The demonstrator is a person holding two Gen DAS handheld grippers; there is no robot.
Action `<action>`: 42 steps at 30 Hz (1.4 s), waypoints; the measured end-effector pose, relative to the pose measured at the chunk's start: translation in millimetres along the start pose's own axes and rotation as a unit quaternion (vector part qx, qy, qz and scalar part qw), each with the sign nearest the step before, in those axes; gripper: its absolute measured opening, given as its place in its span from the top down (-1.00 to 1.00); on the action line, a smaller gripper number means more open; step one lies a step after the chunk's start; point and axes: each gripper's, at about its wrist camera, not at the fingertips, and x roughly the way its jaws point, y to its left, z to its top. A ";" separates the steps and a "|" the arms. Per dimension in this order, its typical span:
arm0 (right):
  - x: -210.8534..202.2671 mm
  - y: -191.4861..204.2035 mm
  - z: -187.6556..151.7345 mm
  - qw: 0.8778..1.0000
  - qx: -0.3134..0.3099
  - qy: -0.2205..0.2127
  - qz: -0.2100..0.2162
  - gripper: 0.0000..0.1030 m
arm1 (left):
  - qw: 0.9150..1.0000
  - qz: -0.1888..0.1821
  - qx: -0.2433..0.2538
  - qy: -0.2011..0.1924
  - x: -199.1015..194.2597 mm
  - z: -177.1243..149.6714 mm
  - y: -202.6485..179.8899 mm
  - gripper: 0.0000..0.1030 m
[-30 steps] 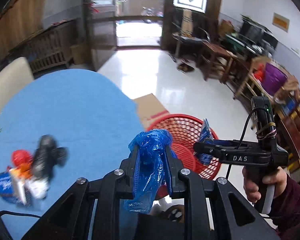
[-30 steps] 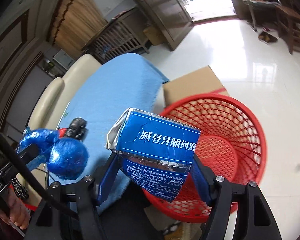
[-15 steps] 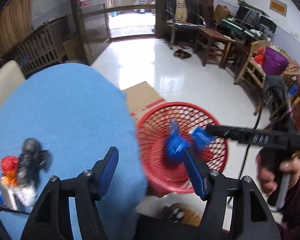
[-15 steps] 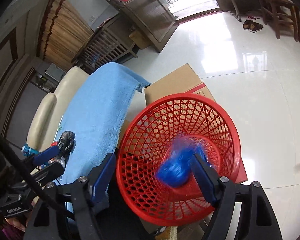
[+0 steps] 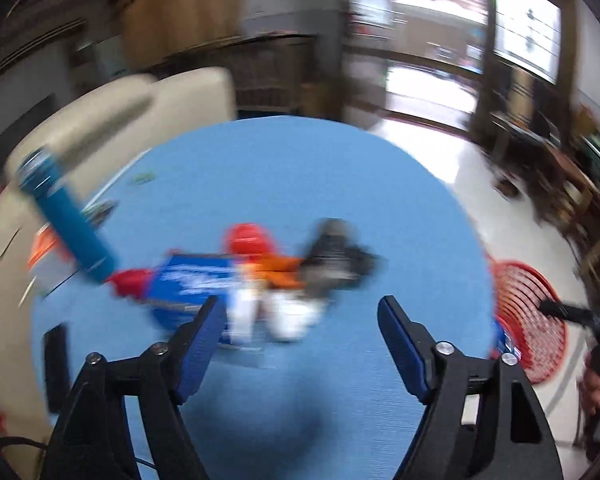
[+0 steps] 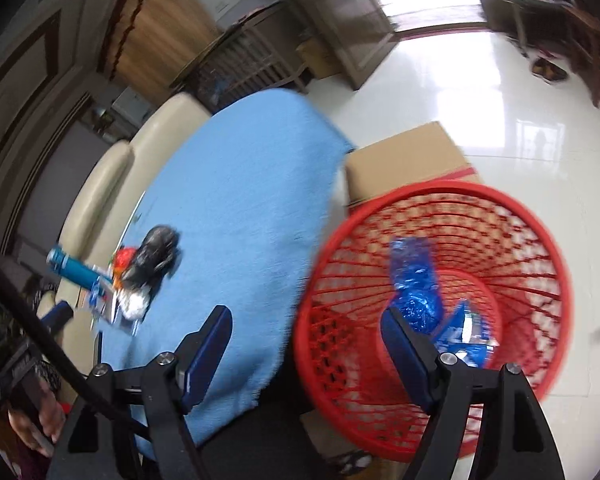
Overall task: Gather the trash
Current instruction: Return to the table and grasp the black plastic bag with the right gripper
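Note:
My left gripper (image 5: 300, 332) is open and empty, above the blue table (image 5: 284, 176), facing a blurred pile of trash: a black crumpled bag (image 5: 336, 256), a red cap (image 5: 248, 240), a blue packet (image 5: 192, 280), white pieces (image 5: 288, 316) and a teal tube (image 5: 68, 224). My right gripper (image 6: 306, 344) is open and empty, over the table edge beside the red mesh basket (image 6: 540, 232). In the basket lie a blue plastic bag (image 6: 414, 280) and a blue box (image 6: 464, 336). The pile also shows in the right wrist view (image 6: 152, 264).
A cream sofa (image 5: 100, 112) runs behind the table. A cardboard box (image 6: 404, 164) stands on the shiny white floor (image 6: 500, 92) behind the basket. Wooden furniture (image 5: 560, 176) lines the far right. The basket (image 5: 528, 312) sits off the table's right edge.
Both grippers opened and dropped the blue bag and the blue box into the basket. The left gripper then swung left toward the pile; the right shifted left over the table edge.

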 end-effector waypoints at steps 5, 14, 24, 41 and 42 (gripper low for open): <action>31.3 58.4 9.4 0.998 -0.051 0.022 0.016 -0.55 | 0.997 0.029 -0.068 0.010 21.6 2.9 42.2 -0.57; 99.0 155.5 49.7 0.992 -0.107 0.036 0.050 -0.55 | 0.998 0.021 -0.059 0.008 43.0 2.8 41.5 -0.57; 190.8 186.8 79.7 0.991 -0.028 0.107 0.075 -0.51 | 0.999 0.004 -0.030 0.031 76.5 3.4 52.4 -0.57; 172.9 163.3 47.5 0.993 -0.046 0.105 0.038 0.19 | 0.999 -0.026 -0.037 0.001 59.4 -4.9 72.3 -0.57; 169.3 160.3 45.0 0.993 -0.042 0.104 0.038 0.19 | 0.999 -0.029 -0.038 0.005 60.6 -5.8 72.6 -0.57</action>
